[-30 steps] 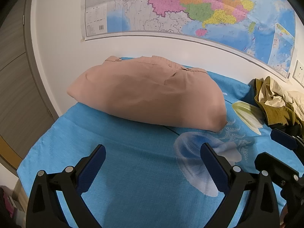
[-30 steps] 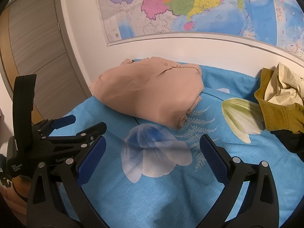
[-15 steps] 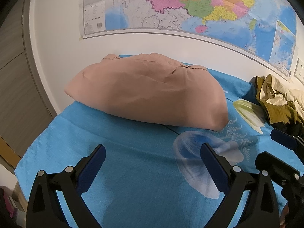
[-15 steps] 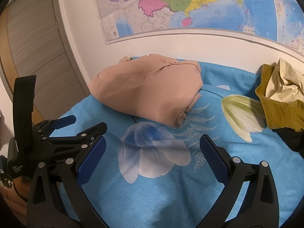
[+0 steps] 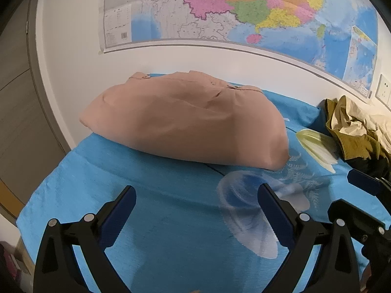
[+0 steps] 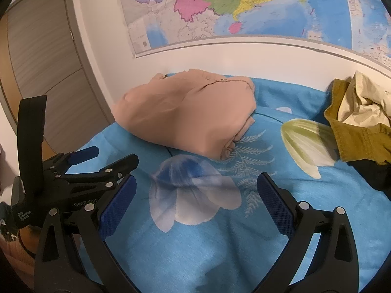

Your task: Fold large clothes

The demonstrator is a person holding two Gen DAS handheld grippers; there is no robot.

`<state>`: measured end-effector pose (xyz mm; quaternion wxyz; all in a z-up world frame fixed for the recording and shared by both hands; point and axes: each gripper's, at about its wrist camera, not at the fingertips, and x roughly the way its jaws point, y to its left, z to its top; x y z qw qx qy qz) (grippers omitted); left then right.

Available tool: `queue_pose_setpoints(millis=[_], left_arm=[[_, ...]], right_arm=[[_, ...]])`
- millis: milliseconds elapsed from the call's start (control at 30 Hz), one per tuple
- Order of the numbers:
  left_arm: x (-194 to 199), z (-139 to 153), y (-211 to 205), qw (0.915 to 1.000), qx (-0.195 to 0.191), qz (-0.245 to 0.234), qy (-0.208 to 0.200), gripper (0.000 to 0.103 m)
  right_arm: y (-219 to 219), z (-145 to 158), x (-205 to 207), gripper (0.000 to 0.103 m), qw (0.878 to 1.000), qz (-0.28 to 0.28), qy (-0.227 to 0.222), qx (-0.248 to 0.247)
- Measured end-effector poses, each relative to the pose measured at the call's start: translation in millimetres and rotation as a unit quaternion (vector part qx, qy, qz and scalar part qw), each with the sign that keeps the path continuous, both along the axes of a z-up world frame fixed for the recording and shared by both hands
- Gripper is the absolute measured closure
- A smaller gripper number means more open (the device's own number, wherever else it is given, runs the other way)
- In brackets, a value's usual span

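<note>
While both claws hover over the blue floral sheet (image 5: 151, 195), neither has hold of anything. Described from left to right:

Wood-panelled door (image 6: 44, 68): stands at the far left edge, beside the white wall.

Left claw (image 5: 195, 210): spread wide, with its blue-padded fingers (image 5: 117, 217) well apart and only bare sheet between them. It sits above the near edge of the bed, short of the garment. In the right wrist view the same claw (image 6: 107, 156) appears at the lower left, seen from the side, its fingers pointing across the sheet.

Folded pink garment (image 5: 185, 122): lies on the sheet at the far side of the bed, close against the wall. It forms a compact, rounded bundle with a smooth top layer. Small buttons show along its far edge. In the right wrist view, stacked fabric layers are visible at the garment's (image 6: 188, 114) right-hand end. Neither claw touches it.

Wall map (image 5: 244, 12): hangs above the garment, its lower border running along the wall.

Right claw (image 6: 195, 207): also spread wide, fingers (image 6: 273, 202) well apart, above a printed white-and-blue flower (image 6: 190, 193) on the sheet. It is near the garment but clear of it.

Pile of unfolded clothes (image 6: 359, 119): olive, cream and dark pieces lie crumpled at the right edge of the bed, well apart from the pink garment.
</note>
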<state>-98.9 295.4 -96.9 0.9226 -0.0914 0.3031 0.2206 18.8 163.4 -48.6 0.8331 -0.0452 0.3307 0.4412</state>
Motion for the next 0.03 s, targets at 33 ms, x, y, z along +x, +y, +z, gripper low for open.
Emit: queue_pose_setpoints(millis=[33], left_arm=[[0.5, 0.0, -0.8, 1.0, -0.002, -0.002, 0.002, 0.007]], right_arm=[[-1.4, 0.6, -0.1, 0.006, 1.0, -0.001, 0.001, 0.001]])
